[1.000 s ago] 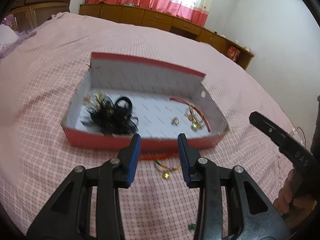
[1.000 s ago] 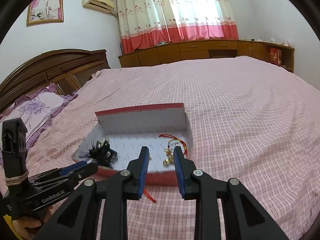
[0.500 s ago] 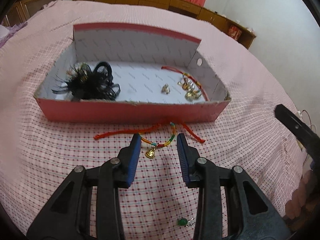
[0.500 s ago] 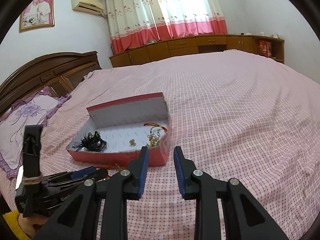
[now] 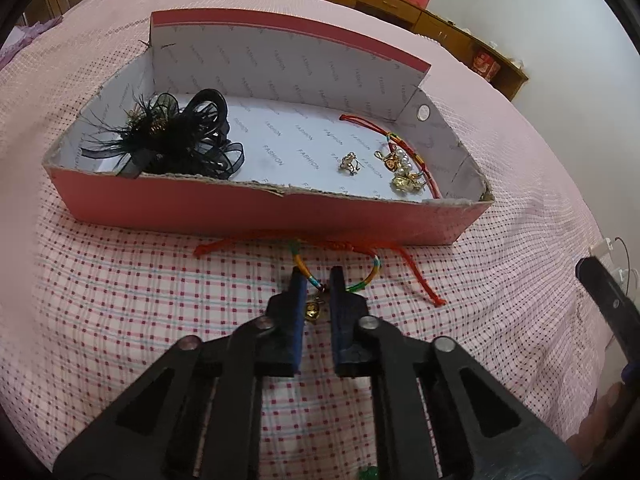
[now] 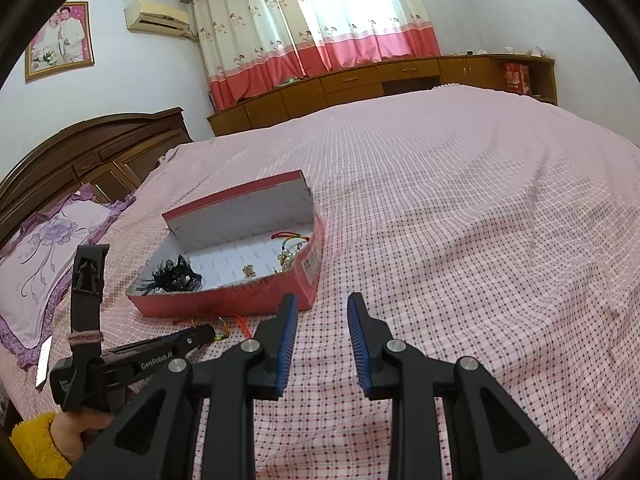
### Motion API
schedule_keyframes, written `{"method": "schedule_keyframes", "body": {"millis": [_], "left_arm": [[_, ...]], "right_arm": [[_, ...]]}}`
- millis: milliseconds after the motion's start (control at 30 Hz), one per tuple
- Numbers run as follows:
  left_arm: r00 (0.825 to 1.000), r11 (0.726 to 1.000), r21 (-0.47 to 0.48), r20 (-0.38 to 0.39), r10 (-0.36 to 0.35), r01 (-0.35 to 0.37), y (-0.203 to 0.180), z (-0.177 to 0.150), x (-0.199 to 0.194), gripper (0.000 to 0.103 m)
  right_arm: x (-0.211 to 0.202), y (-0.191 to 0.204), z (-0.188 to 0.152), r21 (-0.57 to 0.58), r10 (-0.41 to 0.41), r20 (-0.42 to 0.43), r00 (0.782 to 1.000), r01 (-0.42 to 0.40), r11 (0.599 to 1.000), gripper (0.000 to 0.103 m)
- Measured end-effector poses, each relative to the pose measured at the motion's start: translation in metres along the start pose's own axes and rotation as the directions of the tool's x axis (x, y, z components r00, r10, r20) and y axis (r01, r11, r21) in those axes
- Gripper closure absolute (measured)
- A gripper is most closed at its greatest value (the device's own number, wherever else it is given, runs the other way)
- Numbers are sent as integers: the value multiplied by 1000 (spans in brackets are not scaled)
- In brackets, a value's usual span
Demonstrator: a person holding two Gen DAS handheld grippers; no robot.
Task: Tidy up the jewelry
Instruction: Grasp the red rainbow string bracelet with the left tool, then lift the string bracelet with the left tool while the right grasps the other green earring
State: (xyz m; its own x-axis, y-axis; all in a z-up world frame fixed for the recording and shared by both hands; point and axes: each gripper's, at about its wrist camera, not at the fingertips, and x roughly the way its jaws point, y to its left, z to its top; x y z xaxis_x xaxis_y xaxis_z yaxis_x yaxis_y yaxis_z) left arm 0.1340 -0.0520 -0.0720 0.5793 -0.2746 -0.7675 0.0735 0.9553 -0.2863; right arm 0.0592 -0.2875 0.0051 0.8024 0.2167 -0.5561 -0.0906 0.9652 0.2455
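Observation:
A red cardboard box (image 5: 256, 212) lies on the pink checked bedspread, holding a black feather hairpiece (image 5: 176, 140), gold earrings (image 5: 350, 162) and a red cord bracelet (image 5: 384, 132). In front of the box lies a multicoloured cord bracelet (image 5: 362, 284) with red tails and a gold charm. My left gripper (image 5: 319, 280) is closing on it, with the cord and charm pinched between the blue pads. My right gripper (image 6: 322, 312) hovers open and empty over the bedspread, right of the box (image 6: 224, 300). The left gripper (image 6: 200, 334) also shows low on the left there.
A small green piece (image 5: 368, 472) lies on the cover under the left gripper. A purple flowered pillow (image 6: 52, 248) and dark headboard (image 6: 100, 148) sit to the left. Wooden cabinets (image 6: 360, 80) line the far wall. A yellow sleeve (image 6: 36, 444) shows bottom left.
The left gripper dropped toward the bracelet in front of the box and its jaws closed around the cord and charm. The right gripper drew back from the box, still open.

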Motion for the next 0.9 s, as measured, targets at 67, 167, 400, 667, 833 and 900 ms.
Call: {"method": "schedule_keyframes", "body": {"millis": [67, 167, 400, 667, 833, 900], "left_arm": [[1000, 1000, 1, 8, -6, 6, -1, 0, 0, 103], [999, 1000, 9, 23, -24, 24, -2, -2, -7, 103], [996, 998, 24, 75, -51, 50, 3, -5, -39, 103], [991, 1000, 24, 130, -18, 15, 19, -9, -85, 103], [987, 999, 29, 158, 25, -30, 28, -13, -103, 103], [985, 999, 23, 168, 36, -41, 33, -15, -109, 103]], "right_arm": [[0, -1, -1, 2, 0, -4, 1000, 0, 1000, 75], [0, 0, -3, 4, 0, -11, 1000, 0, 1000, 75], [-3, 8, -9, -2, 13, -20, 1000, -13, 1000, 75], [-9, 36, -22, -33, 61, -52, 997, -63, 997, 75], [-9, 61, -36, -69, 101, -89, 991, -107, 992, 75], [-7, 70, -41, -78, 119, -109, 987, -127, 989, 75]]}}
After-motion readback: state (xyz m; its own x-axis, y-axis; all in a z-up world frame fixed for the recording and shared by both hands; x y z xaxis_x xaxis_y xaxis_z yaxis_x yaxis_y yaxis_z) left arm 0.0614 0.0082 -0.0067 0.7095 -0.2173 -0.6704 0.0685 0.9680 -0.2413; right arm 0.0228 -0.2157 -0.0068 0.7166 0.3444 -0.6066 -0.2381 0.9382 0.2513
